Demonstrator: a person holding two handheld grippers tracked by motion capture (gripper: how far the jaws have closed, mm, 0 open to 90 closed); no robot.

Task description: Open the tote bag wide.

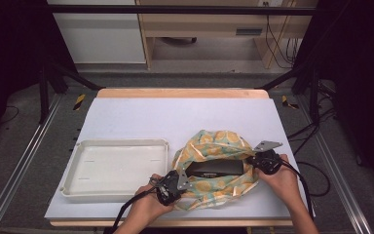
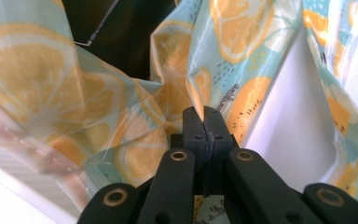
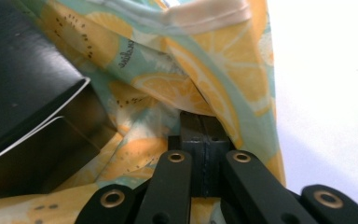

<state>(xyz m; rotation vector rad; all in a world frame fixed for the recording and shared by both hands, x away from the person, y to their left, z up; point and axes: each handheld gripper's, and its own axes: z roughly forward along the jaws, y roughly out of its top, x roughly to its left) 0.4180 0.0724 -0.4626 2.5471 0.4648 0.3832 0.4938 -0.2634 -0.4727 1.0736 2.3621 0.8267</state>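
From the high view, lower right of centre, my left gripper (image 1: 171,185) and right gripper (image 1: 265,160) each pinch an opposite edge of the lemon-print bag (image 1: 214,168); the black box (image 1: 214,168) lies between them, long axis running left to right.

In the left gripper view my jaws are clamped on a fold of bag.

In the right gripper view they're clamped likewise, box at the upper left.

Bag (image 1: 214,165): soft, teal with an orange-slice print, cream-trimmed rim; lies crumpled on the table's near right, mouth spread open. Box (image 1: 214,168): black, flat, oblong; lies level inside the bag.
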